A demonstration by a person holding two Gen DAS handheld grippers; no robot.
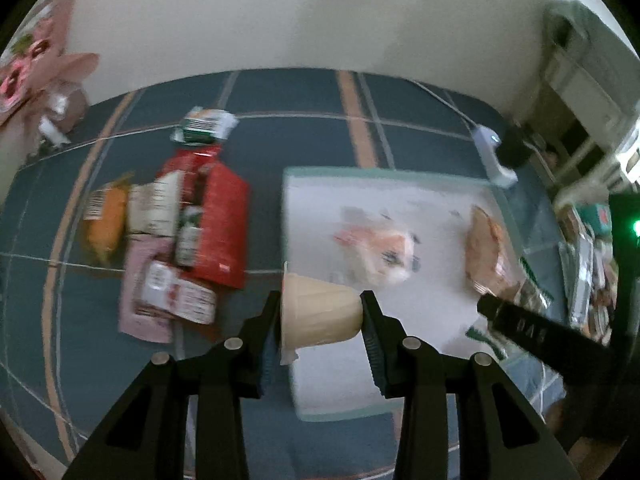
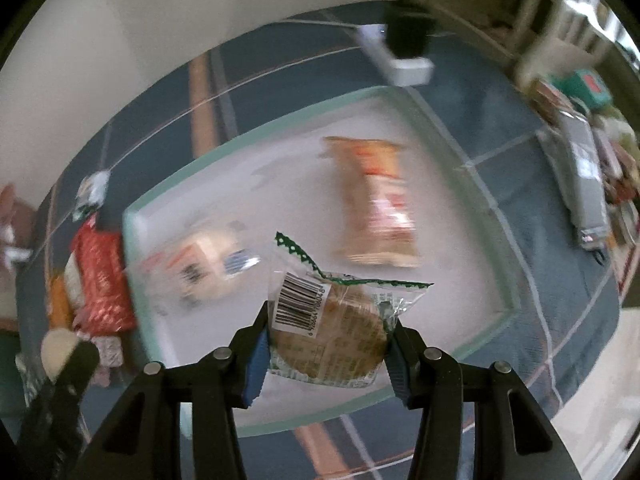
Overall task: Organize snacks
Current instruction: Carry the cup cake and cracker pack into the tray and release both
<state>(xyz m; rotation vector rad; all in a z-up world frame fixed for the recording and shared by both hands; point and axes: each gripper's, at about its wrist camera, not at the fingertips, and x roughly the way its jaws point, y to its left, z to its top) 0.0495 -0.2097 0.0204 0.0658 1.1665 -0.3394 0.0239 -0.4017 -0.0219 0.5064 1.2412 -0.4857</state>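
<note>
the white tray with the pale green rim (image 1: 384, 174) is the landmark here, and it reads as the place the snacks are being gathered. inside it already lie two packets: a blurred white and orange wrapped snack (image 1: 380, 250) near the tray's middle, and an orange-brown packet (image 2: 374, 200) toward its far right side. so a start is made, but only a small one.

two more are on the way. the left gripper (image 1: 322, 312) is clamped on a cream jelly cup (image 1: 320, 312), hanging over the tray's near left edge. the right gripper (image 2: 326, 332) is clamped on a clear-wrapped round biscuit with a barcode label (image 2: 332, 332), hanging over the tray's near side. neither item looks set down yet; both seem held above the tray floor, though the blur makes the height hard to judge.

left of the tray, on the blue checked cloth (image 1: 280, 128), a heap is untouched: a red pouch (image 1: 222, 224), a pink packet (image 1: 146, 292), an orange packet (image 1: 106, 216) and a green and white packet (image 1: 204, 126) farther back. right of the tray more packets show, too blurred to name. my judgement: early to middle, with most still to move.
</note>
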